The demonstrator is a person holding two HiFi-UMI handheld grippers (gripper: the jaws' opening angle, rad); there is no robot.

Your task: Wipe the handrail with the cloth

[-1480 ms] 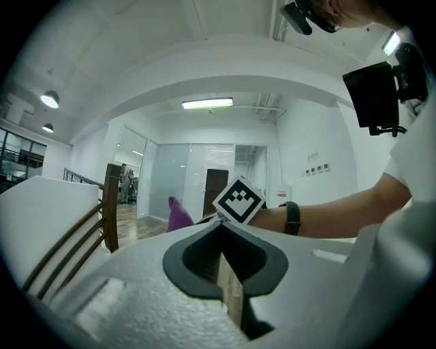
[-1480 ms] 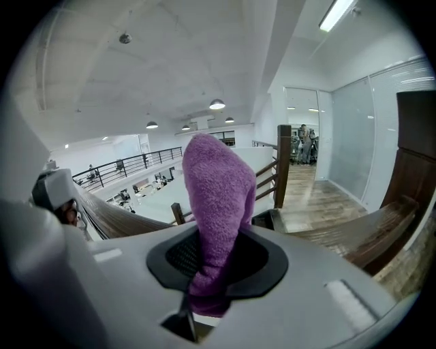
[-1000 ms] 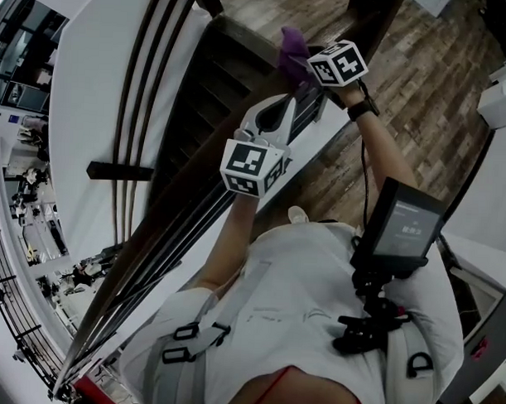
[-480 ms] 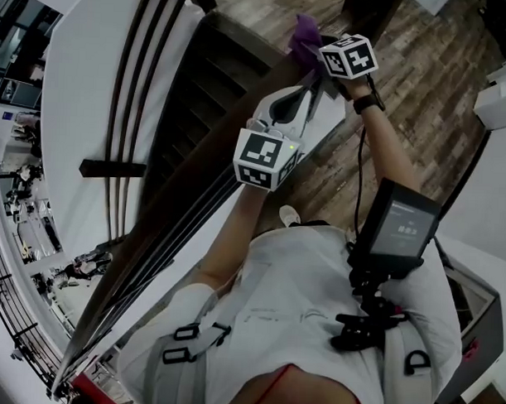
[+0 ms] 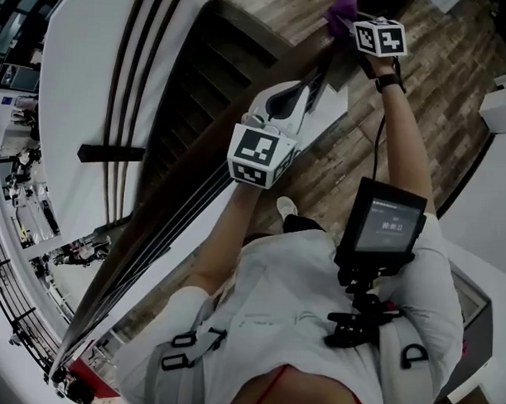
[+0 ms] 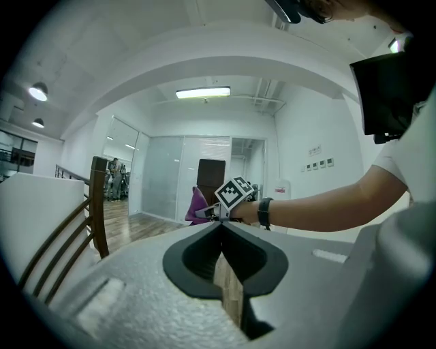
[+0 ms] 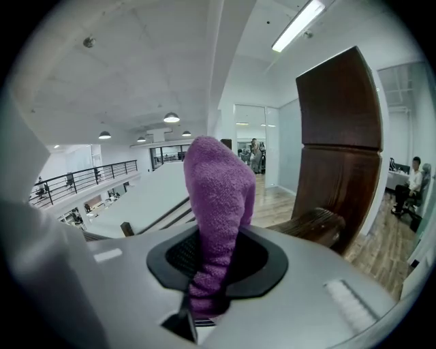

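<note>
The dark wooden handrail [image 5: 166, 210] runs from lower left to upper right in the head view. My right gripper [image 5: 349, 23] is at its far upper end, shut on a purple cloth [image 5: 340, 8]. In the right gripper view the cloth [image 7: 218, 184] stands up out of the closed jaws of the right gripper [image 7: 216, 235], with the handrail's end [image 7: 315, 225] and a tall wooden post [image 7: 340, 136] just beyond. My left gripper [image 5: 303, 91] hovers over the rail nearer to me. Its jaws meet in the left gripper view [image 6: 219, 228] with nothing held; wood shows beneath them.
A dark staircase [image 5: 216, 67] drops away left of the rail, beside a white curved wall [image 5: 83, 92]. Wooden floor [image 5: 431, 87] lies to the right. A small screen [image 5: 383, 228] hangs at the person's chest. A seated person [image 7: 412, 180] is far right.
The right gripper has slid with the purple cloth up and to the right along the handrail, away from the left gripper. The left gripper has shifted slightly the same way.
</note>
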